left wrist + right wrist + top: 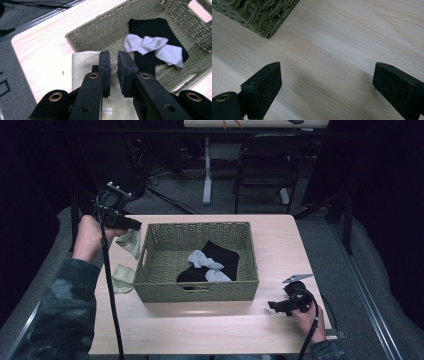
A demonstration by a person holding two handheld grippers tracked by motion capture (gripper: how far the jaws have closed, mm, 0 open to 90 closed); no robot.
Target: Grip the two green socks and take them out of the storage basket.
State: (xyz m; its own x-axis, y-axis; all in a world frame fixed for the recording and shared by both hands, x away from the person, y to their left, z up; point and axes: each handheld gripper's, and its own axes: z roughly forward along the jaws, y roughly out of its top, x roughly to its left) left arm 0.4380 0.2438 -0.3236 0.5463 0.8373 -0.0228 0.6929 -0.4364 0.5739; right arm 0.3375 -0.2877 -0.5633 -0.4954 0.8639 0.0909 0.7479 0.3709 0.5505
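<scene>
My left gripper (131, 225) hangs above the table's left side, beside the basket's far left corner. It is shut on a pale green sock (131, 242) that dangles from it. In the left gripper view the jaws (114, 56) stand almost together, pinching the sock's (82, 65) cuff. The woven basket (165, 292) sits mid-table and holds a black sock (222, 255) with grey socks (202, 260) lying on it. These show again as the black sock (152, 30) and grey socks (155, 47). My right gripper (278, 306) rests open on the table right of the basket, with bare wood between its jaws (327, 82).
A second pale green sock (122, 277) lies on the table by the basket's left wall. A basket corner (267, 15) lies ahead of the right gripper. Beyond the table stand a dark chair (270, 165) and a table leg (207, 175).
</scene>
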